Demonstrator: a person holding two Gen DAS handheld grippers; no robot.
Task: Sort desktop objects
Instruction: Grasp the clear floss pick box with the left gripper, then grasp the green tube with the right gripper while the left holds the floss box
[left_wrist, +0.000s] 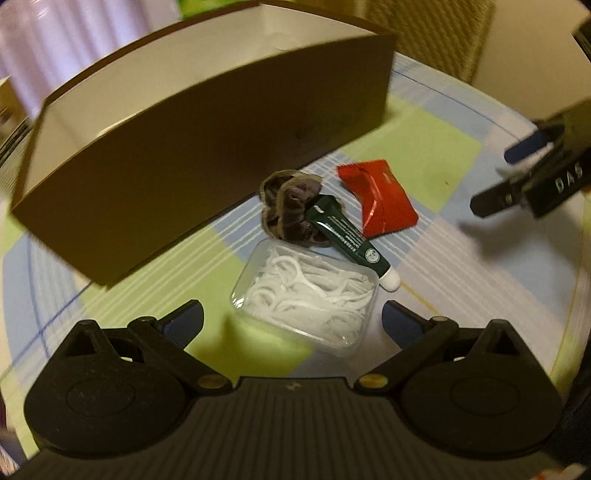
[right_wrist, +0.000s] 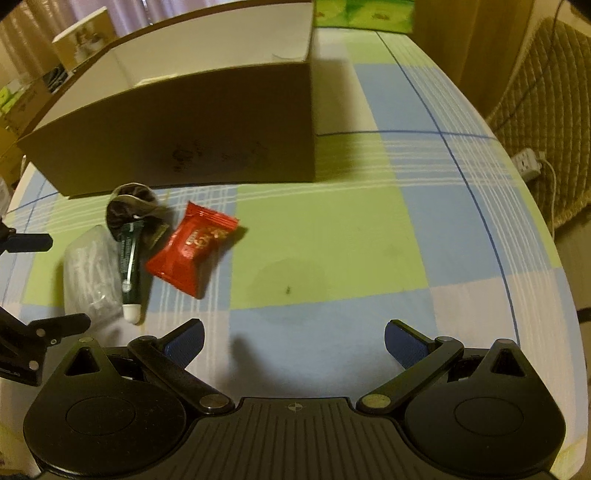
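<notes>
A checked tablecloth (right_wrist: 332, 236) covers the table. On it stands a cardboard box (right_wrist: 192, 136); just before the box lie a scrunchie (right_wrist: 129, 206), a clear floss-pick case (left_wrist: 306, 295) and a red packet (right_wrist: 192, 247).

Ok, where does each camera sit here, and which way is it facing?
Left wrist: on the left gripper, open, facing the clear plastic case of white floss picks before the brown cardboard box; right gripper at its right edge.
Right wrist: on the right gripper, open, over checked tablecloth.
Both show the red foil packet and dark green tube.
</notes>
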